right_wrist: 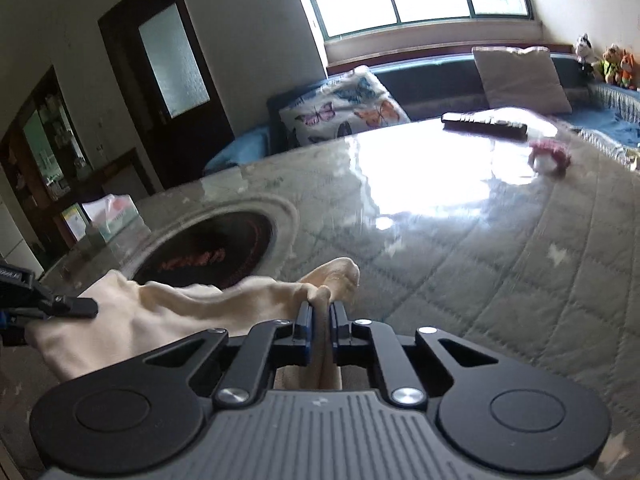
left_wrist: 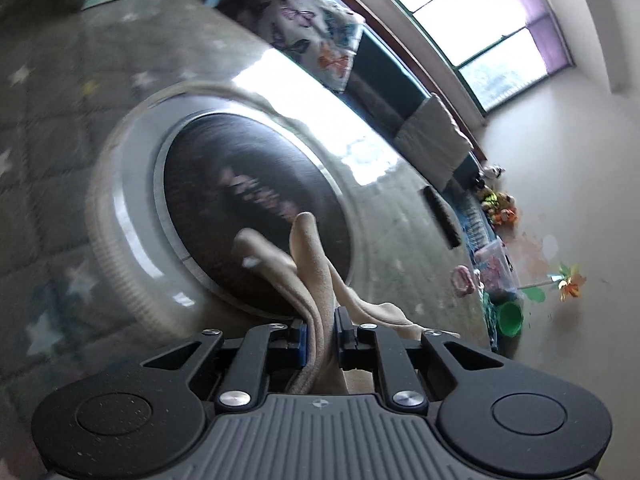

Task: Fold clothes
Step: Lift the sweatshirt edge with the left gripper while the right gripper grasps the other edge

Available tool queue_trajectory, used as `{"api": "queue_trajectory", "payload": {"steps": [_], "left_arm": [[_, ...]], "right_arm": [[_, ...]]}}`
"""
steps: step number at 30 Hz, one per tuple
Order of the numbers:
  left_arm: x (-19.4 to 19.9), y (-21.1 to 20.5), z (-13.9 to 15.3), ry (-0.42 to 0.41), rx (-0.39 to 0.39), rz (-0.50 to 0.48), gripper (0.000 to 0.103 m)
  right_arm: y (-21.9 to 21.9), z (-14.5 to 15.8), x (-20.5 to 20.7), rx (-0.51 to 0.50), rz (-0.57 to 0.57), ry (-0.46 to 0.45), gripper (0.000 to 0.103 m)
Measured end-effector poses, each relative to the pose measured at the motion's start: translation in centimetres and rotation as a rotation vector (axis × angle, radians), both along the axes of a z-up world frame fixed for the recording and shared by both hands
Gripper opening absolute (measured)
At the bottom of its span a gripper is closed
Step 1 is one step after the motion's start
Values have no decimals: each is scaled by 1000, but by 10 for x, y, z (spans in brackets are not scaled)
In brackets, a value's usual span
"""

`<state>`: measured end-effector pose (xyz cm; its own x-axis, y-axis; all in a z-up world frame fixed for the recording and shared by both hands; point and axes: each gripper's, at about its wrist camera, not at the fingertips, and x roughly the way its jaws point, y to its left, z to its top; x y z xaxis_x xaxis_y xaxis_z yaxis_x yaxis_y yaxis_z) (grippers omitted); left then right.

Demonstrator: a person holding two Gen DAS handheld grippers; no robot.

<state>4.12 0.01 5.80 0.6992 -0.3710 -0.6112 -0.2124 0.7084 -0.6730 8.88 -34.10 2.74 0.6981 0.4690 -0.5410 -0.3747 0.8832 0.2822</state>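
Observation:
A cream-coloured garment [right_wrist: 160, 316] hangs stretched between my two grippers above a glass-topped table. My right gripper [right_wrist: 321, 312] is shut on one bunched edge of it, with cloth poking out past the jaws. My left gripper [left_wrist: 321, 320] is shut on another edge of the same garment [left_wrist: 308, 264], which folds up between its jaws. The left gripper also shows at the left edge of the right wrist view [right_wrist: 48, 308], holding the cloth's far end.
The glass table [right_wrist: 460, 216] covers a quilted star cloth and has a round dark inset [right_wrist: 216, 252]. On it lie a black remote [right_wrist: 484, 124], a pink hair tie [right_wrist: 550, 156] and a tissue box [right_wrist: 114, 216]. A sofa with pillows [right_wrist: 344, 108] stands behind.

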Motion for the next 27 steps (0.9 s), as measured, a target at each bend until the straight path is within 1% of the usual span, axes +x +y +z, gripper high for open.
{"api": "queue_trajectory", "payload": {"steps": [3,6,15,22,27], "left_arm": [[16,-20,10,-23,23,-43,14],[31,-42,15,-37,25,-85,14],[83,-109,28,-50,50,-191,14],[120,-153,37,-60,99,-261,14],[139,-178,32,-54,125,-293,14]], "right_arm": [[-10,14,-2,-13,-20,-37,7],[-23,28,-1,-31,-53,-71,7],[-66,63,20,-109,-166,-147,7],[-95,73,42,-152,-242,-168,7],[-113,72,55,-176,-278,-167,7]]}}
